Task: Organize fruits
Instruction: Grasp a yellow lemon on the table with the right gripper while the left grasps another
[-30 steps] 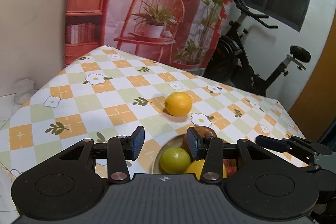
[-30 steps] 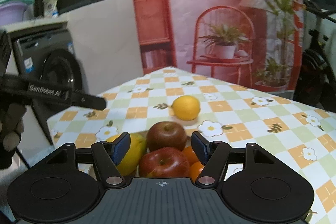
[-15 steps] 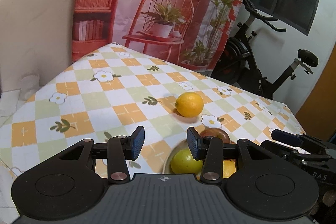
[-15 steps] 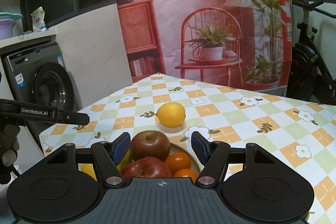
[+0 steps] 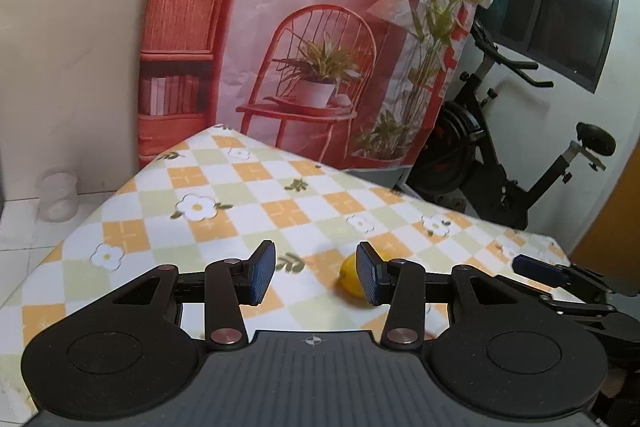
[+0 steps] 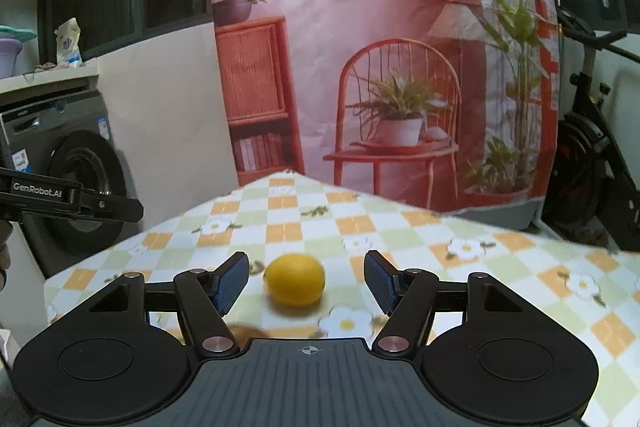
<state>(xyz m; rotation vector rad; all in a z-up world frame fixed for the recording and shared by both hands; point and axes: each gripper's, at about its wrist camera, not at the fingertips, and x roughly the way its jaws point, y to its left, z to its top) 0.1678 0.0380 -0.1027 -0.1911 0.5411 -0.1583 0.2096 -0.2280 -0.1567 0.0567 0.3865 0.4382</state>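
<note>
Lone lemon (image 6: 295,285) loose on the checked tablecloth (image 6: 520,267), well in from its far corner. Right gripper (image 6: 306,283) framing it, fingers apart, empty; left gripper (image 5: 316,277) likewise parted, empty. Advised: centre, descend, close gently against rolling.

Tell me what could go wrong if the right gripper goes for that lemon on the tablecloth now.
The lemon is round and lies loose on the tablecloth, so a fingertip nudge could roll it away. The right gripper frames it with both jaws apart but has not reached it; closing early would grab nothing. The left gripper hovers nearby and might get in the way.
</note>
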